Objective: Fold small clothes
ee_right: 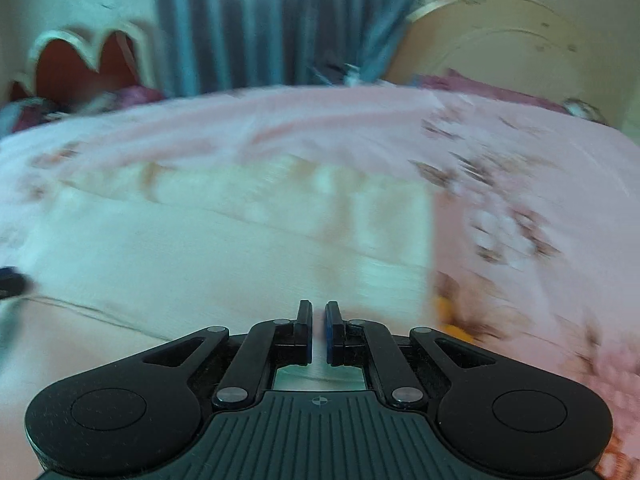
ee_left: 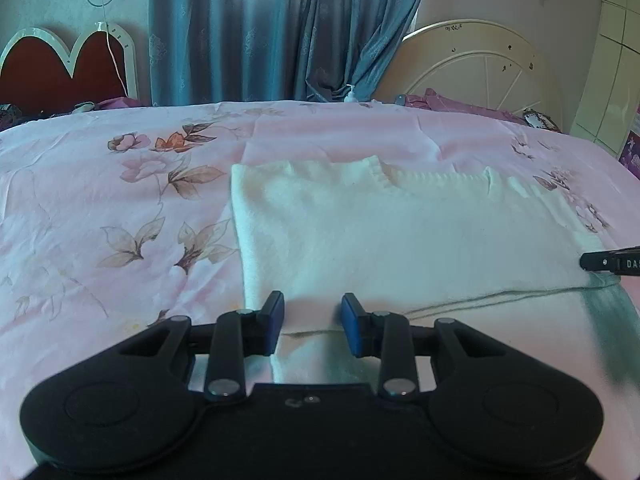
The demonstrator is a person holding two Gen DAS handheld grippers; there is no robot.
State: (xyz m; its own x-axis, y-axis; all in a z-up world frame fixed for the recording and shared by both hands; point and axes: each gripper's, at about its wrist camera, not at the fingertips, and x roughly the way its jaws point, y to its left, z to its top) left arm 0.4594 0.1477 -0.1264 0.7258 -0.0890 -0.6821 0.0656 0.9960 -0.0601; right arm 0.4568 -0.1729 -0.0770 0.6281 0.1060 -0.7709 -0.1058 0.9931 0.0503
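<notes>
A small white knitted garment [ee_left: 380,232] lies flat on a pink floral bedsheet [ee_left: 100,200], its ribbed edge toward the far side. My left gripper [ee_left: 312,320] is open, low over the garment's near left part, with the cloth between its blue pads [ee_left: 274,322]. In the right wrist view, which is motion-blurred, the garment [ee_right: 240,240] fills the left and middle. My right gripper [ee_right: 319,330] hangs over its near right part with the jaws almost together; I see only a narrow gap and no cloth clearly in it. The right gripper's tip shows at the left view's right edge [ee_left: 612,263].
A loose thread [ee_left: 500,298] runs across the garment's near part. Blue-grey curtains [ee_left: 280,28] hang behind the bed. A red headboard [ee_left: 60,72] stands at the far left and a round cream frame [ee_left: 480,64] at the far right. Purple bedding [ee_left: 452,102] lies along the far edge.
</notes>
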